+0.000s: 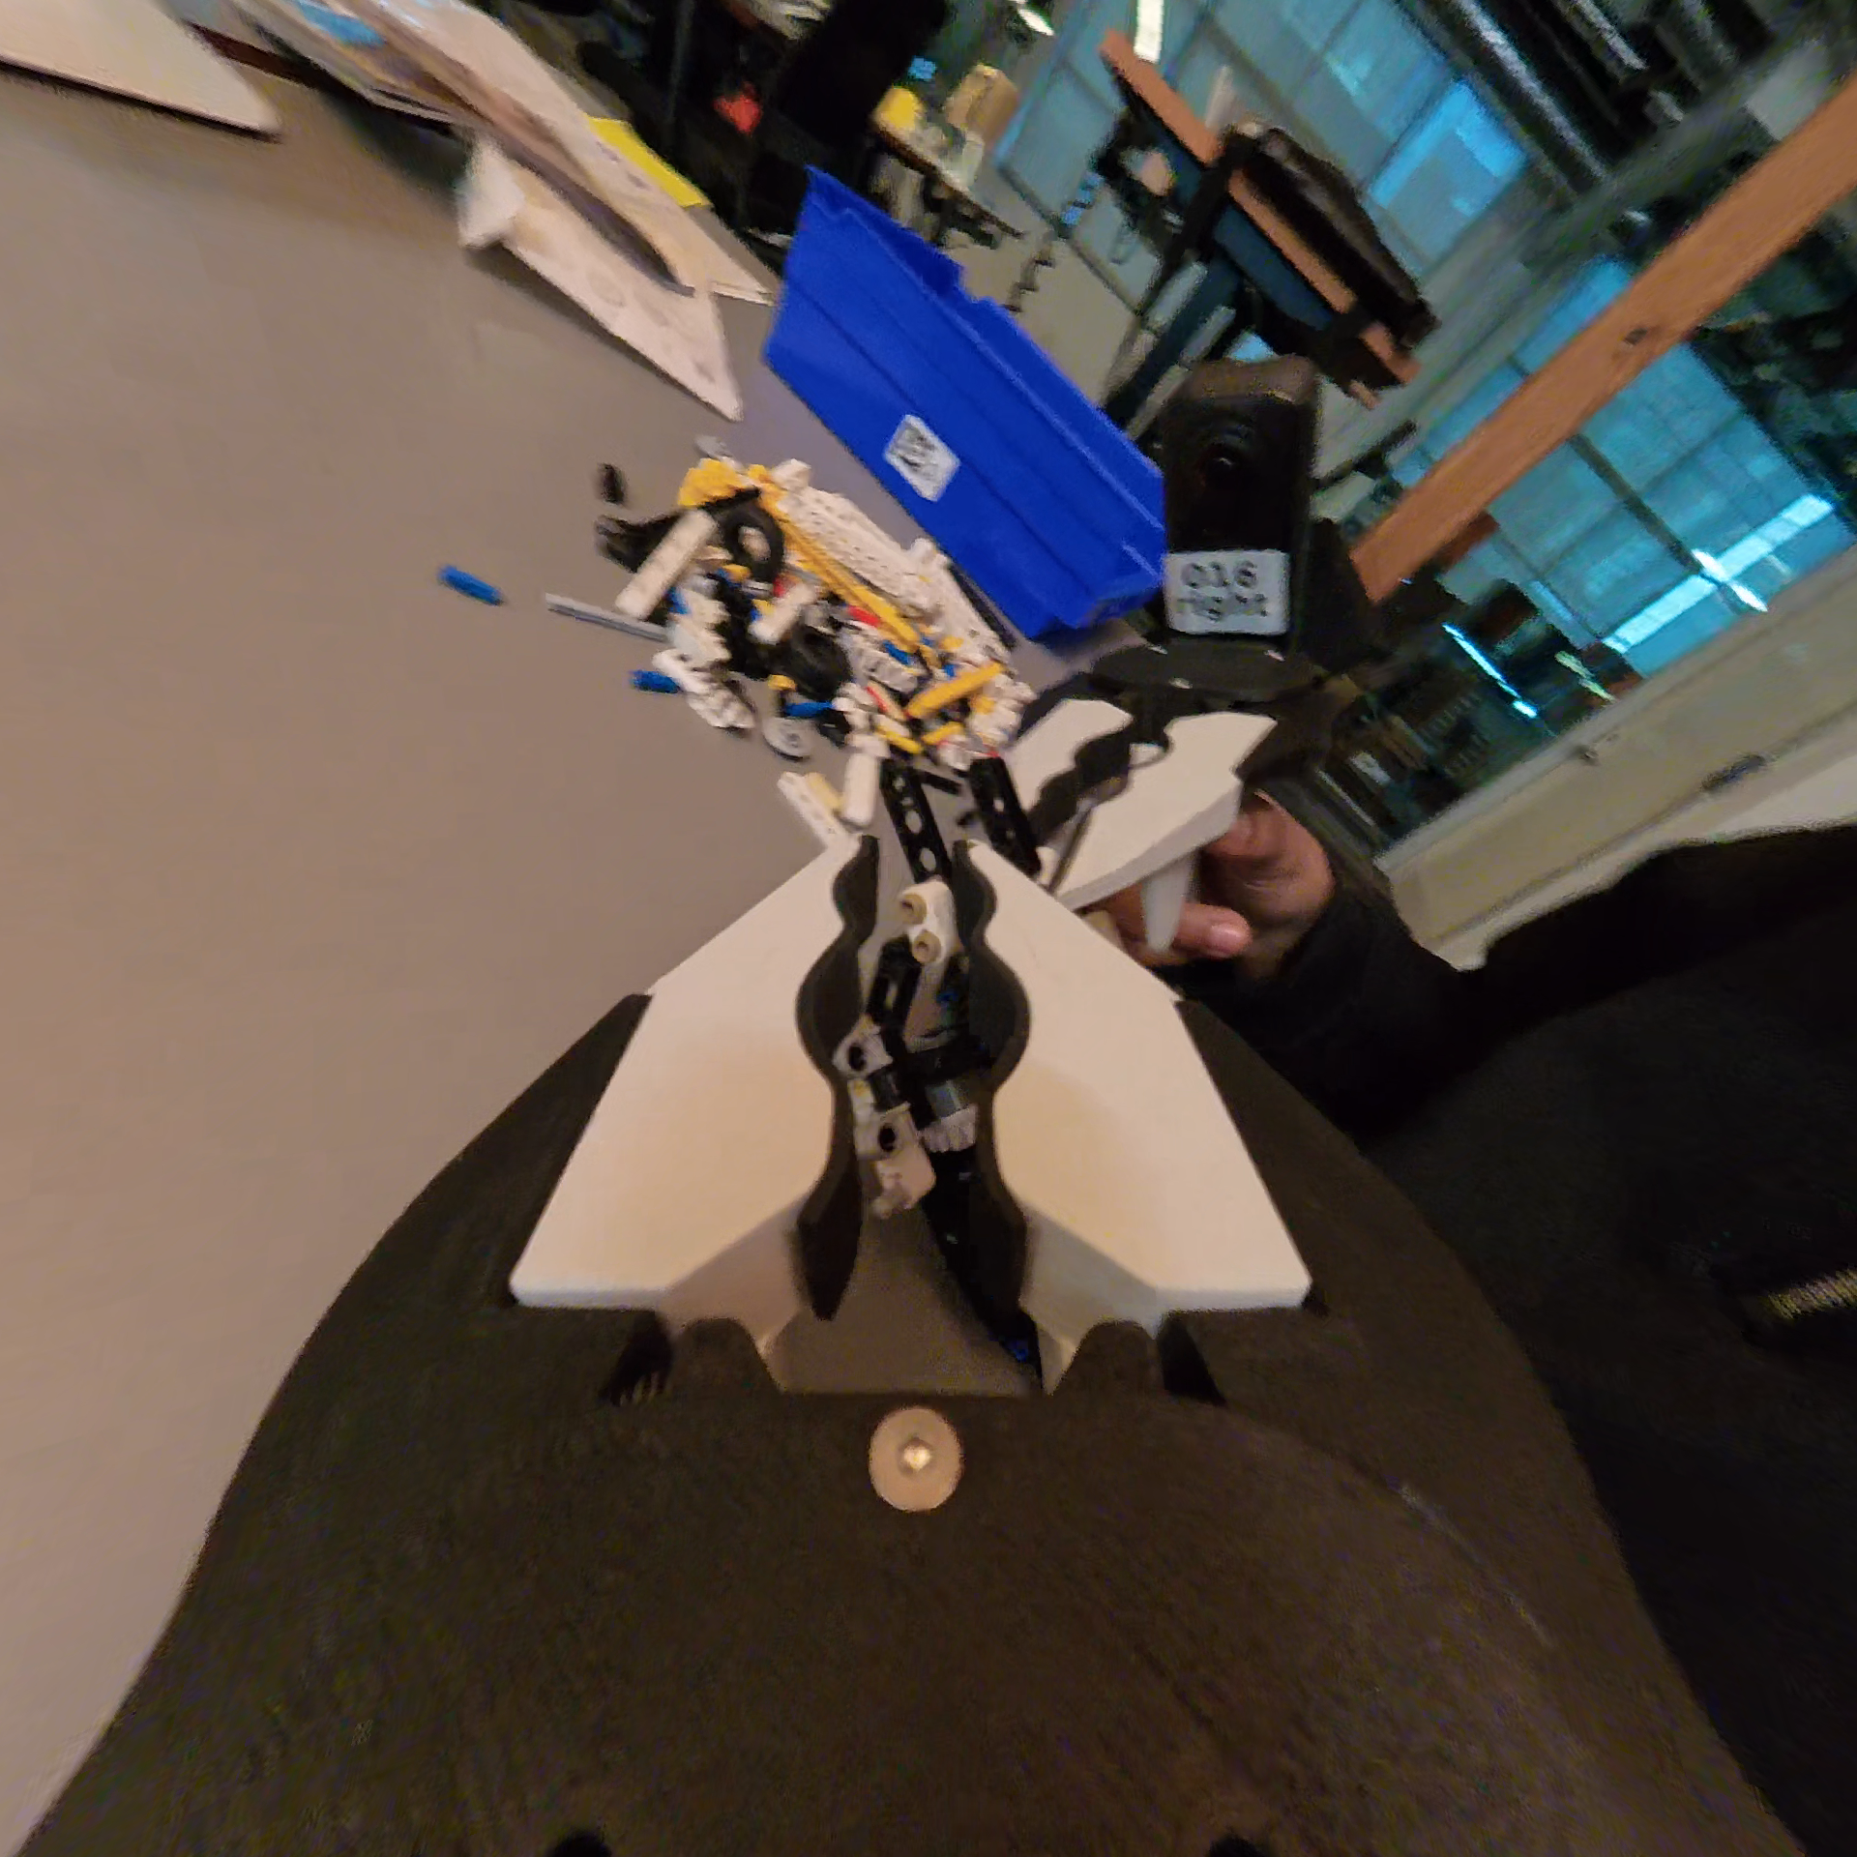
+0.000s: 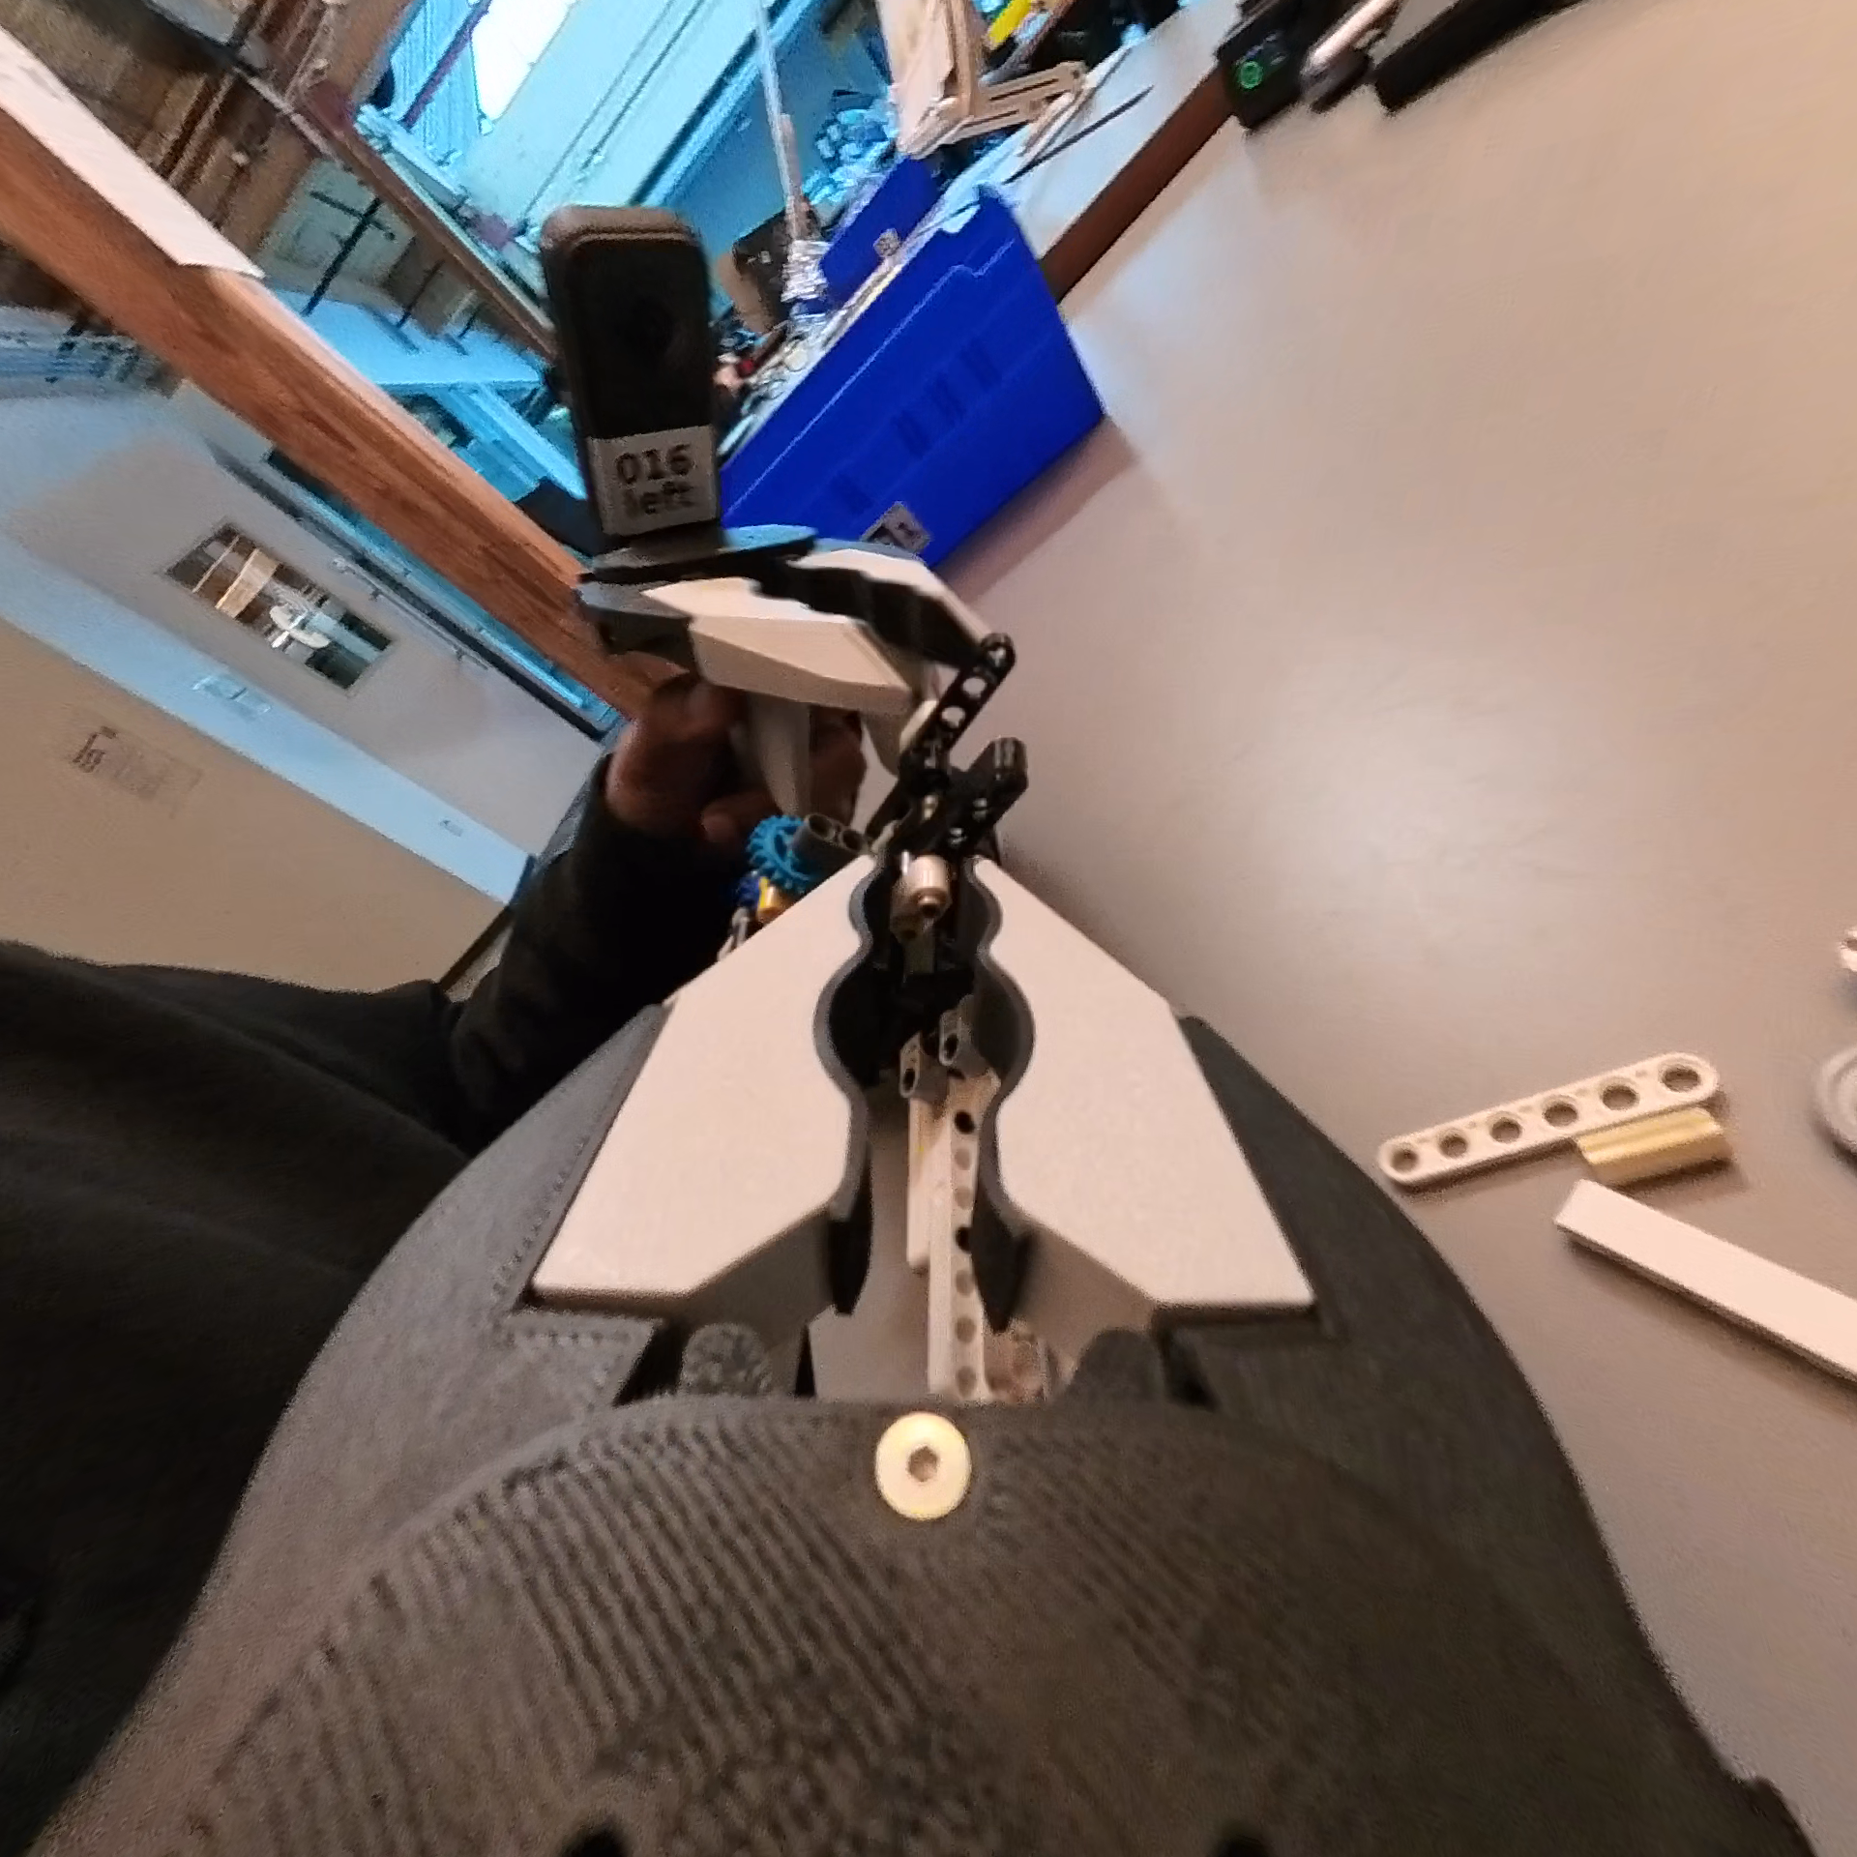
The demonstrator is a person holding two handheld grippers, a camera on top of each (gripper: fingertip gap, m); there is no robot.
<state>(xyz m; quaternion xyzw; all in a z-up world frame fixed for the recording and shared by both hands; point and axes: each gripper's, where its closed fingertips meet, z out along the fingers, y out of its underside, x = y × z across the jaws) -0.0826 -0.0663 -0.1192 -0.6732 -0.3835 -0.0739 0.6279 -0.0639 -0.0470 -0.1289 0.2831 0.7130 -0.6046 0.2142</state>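
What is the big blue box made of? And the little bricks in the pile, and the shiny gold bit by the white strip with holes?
Blue bin: looks like hard moulded plastic, smooth with ribbed walls. Pile of bricks: probably glossy plastic, bright solid colours and pin holes. Gold cylinder beside the holed white beam: seems metal, perhaps brass, from its yellowish sheen; painted plastic is possible.

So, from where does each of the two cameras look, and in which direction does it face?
Left wrist view: sits on the left gripper, looks along its fingers across the grey table at a pile of building pieces and a blue bin; the person's right hand shows.
Right wrist view: sits on the right gripper, faces the left gripper and the hand holding it.
Shared: the bin, the table and a small black and white assembly that both grippers clamp.
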